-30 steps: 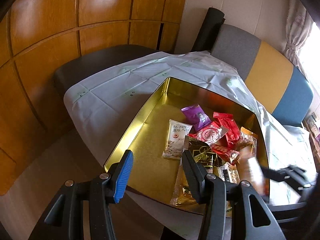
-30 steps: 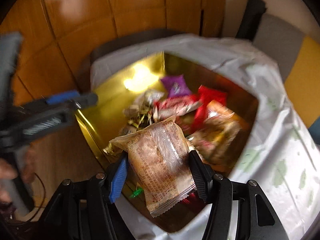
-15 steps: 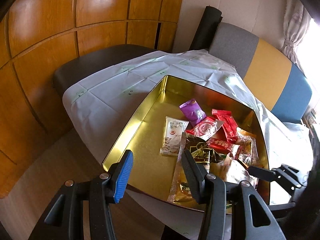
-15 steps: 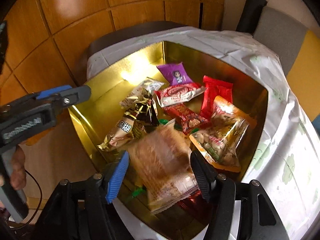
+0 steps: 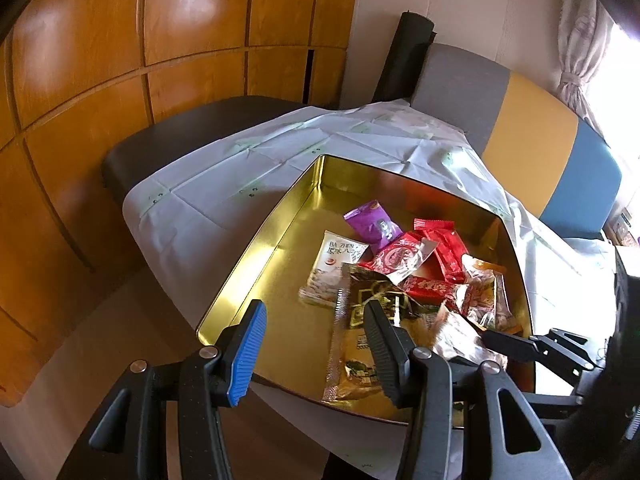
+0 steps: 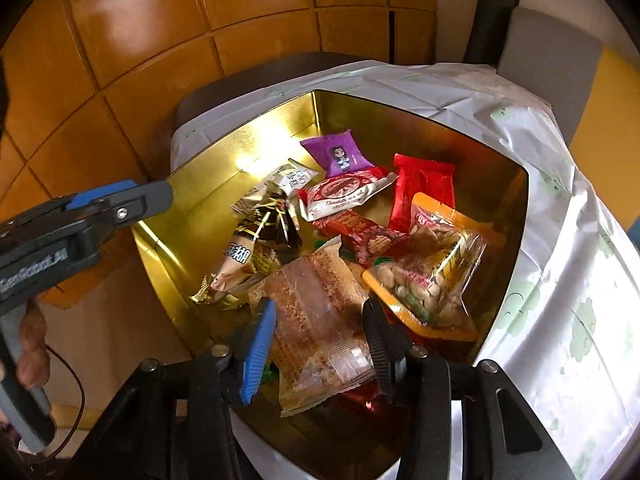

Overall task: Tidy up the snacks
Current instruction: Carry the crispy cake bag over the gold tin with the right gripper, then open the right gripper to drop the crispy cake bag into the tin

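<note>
Most snacks already lie heaped toward the right wall of the gold tin [image 6: 192, 216]. The right gripper [image 6: 320, 340], jaws just closing, straddles the brown cracker packet [image 6: 320, 320] at the near edge, seemingly released. The left gripper [image 5: 316, 344] hangs open, empty.

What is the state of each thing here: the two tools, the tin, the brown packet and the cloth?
Left tool: open, empty.
Right tool: jaws have just been closing around the brown packet; whether the pads press it is unclear.
Tin: open, no lid on it, snacks inside.
Brown packet: lying in the tin, sealed.
Cloth: spread under the tin, creased.
</note>
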`<state>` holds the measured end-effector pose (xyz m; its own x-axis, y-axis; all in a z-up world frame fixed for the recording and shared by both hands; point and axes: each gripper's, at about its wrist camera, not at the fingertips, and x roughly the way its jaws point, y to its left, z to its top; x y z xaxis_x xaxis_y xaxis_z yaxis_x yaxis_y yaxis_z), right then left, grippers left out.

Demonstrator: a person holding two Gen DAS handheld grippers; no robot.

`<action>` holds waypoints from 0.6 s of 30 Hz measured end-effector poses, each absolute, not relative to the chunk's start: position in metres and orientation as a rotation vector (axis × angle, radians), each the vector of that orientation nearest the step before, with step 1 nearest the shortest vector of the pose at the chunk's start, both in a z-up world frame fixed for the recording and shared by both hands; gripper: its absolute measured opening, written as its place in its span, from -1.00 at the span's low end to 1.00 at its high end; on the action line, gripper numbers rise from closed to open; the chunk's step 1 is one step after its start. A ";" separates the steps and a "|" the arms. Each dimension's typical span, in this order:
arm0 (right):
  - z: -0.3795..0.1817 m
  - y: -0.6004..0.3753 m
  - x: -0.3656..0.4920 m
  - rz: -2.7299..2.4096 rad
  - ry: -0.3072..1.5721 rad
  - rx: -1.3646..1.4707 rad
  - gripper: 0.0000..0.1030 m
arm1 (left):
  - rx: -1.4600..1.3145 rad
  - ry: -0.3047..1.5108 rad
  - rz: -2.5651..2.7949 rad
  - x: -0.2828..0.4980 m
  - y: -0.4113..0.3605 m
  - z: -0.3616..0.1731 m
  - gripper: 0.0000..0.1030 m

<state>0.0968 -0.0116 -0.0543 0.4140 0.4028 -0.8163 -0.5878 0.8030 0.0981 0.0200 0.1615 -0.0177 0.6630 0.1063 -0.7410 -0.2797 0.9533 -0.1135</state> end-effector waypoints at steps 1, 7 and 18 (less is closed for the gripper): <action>-0.055 -0.012 0.098 0.625 0.958 -0.211 -0.10 | -0.222 0.818 0.222 0.020 0.160 -0.017 -0.01; -0.055 -0.015 0.098 0.609 0.959 -0.180 -0.08 | -0.206 0.814 0.226 0.018 0.156 -0.015 -0.01; -0.036 -0.034 0.082 0.528 0.895 -0.110 0.06 | -0.169 0.789 0.240 0.009 0.144 -0.006 -0.01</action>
